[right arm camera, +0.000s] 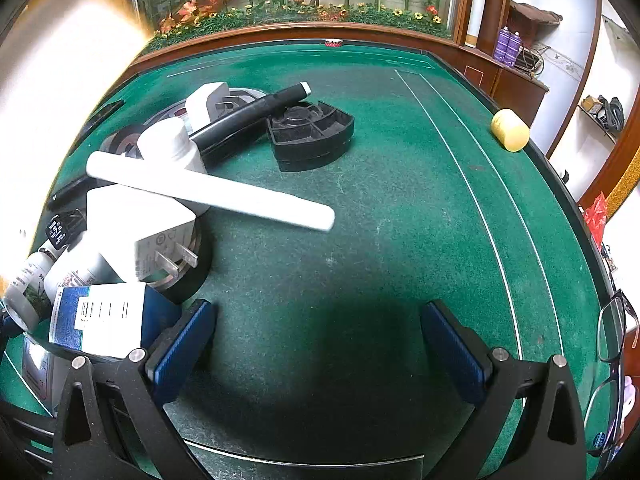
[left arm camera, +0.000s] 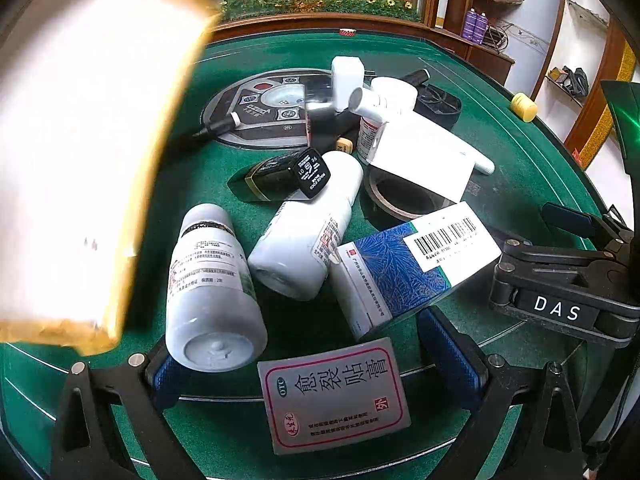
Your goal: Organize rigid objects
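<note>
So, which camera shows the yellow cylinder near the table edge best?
The right wrist view: the yellow cylinder lies there large and unobstructed at the far right edge of the green table. The left wrist view shows it smaller, near the frame's side.

I read the table felt (right arm camera: pixel 380 208) as dark green with thin white lines. The pads (right arm camera: pixel 182 350) are blue on black frames. The bottles (left arm camera: pixel 214 280) are white with printed labels. The box (left arm camera: pixel 400 268) shows a blue feathery pattern and a white barcode label. The packet (left arm camera: pixel 334 396) is grey, red-bordered. The cap (right arm camera: pixel 510 130) is pale yellow. The tray (right arm camera: pixel 310 132) is black.
</note>
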A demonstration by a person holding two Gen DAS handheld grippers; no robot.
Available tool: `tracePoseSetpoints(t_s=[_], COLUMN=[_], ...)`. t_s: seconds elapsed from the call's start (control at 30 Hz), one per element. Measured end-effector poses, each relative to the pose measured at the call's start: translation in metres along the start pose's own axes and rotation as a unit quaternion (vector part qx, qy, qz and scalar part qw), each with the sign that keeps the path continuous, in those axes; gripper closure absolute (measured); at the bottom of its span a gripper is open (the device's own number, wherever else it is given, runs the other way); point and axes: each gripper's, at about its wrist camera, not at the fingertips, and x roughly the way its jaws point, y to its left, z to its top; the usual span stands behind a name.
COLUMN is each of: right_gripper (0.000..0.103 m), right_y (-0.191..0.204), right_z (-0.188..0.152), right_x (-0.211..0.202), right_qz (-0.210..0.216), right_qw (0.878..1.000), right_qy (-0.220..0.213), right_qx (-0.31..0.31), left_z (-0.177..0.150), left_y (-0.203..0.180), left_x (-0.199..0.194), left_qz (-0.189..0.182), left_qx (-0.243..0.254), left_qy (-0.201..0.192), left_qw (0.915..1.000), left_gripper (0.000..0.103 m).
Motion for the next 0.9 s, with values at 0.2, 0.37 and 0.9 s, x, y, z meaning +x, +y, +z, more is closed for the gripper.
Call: tracePoseSetpoints(t_s=[0.2, 0.37, 0.9], right_gripper=[0.000, 0.000, 0.000], right_y=[-0.0003, -0.0004, 0.0004], right_z=[-0.0001, -0.0001, -0.0005], right_x=[-0.0001, -0.0001, -0.0004], right_qz=[0.000, 0.000, 0.000], right_qw=[1.000, 1.000, 1.000], right_qy=[0.000, 0.000, 0.000], right_qx=[0.000, 0.000, 0.000], left_z=[-0.0004, -0.0006, -0.0022], left_y=[0.0000, -0.0001, -0.0001], left_x=[0.0002, 0.0003, -0.0011], left_qz=[0.000, 0.000, 0.000], left_qx=[0.000, 0.000, -0.001], left_qy=[0.000, 0.000, 0.000], left_qw=[1.0000, 1.0000, 1.0000], left_gripper=[0.000, 0.000, 0.000])
